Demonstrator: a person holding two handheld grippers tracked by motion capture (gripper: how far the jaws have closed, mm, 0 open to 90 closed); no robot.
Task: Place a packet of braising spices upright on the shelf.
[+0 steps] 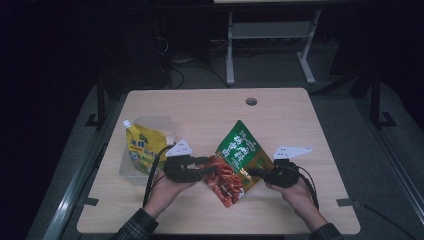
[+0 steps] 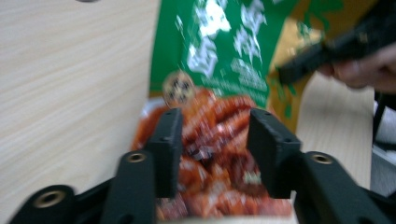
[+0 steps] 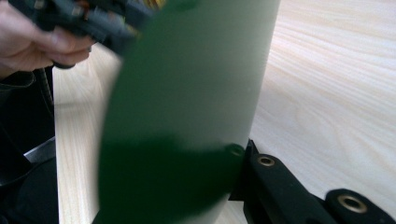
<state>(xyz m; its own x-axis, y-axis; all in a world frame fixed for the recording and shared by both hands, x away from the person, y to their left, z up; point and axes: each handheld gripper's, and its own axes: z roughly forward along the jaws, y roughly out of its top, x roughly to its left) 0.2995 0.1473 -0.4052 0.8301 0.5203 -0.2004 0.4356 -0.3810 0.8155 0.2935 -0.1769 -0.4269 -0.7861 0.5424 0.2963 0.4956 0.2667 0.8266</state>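
Observation:
A snack bag (image 1: pixel 239 155) with a green top and a red picture on its lower half is held tilted over the middle of the table. My right gripper (image 1: pixel 253 172) is shut on its right edge. In the right gripper view the bag's plain green back (image 3: pixel 187 93) covers one jaw, and the other jaw presses against its edge at my right gripper (image 3: pixel 233 161). My left gripper (image 1: pixel 206 168) is at the bag's left edge. Its jaws stand apart in the left gripper view, where my left gripper (image 2: pixel 215 149) frames the red part of the bag (image 2: pixel 219 116).
A yellow spouted pouch (image 1: pixel 140 147) leans in a clear container (image 1: pixel 127 174) at the table's left. A round cable hole (image 1: pixel 251 101) lies near the far edge of the wooden table (image 1: pixel 200 107). Desk legs and cables fill the dark floor beyond.

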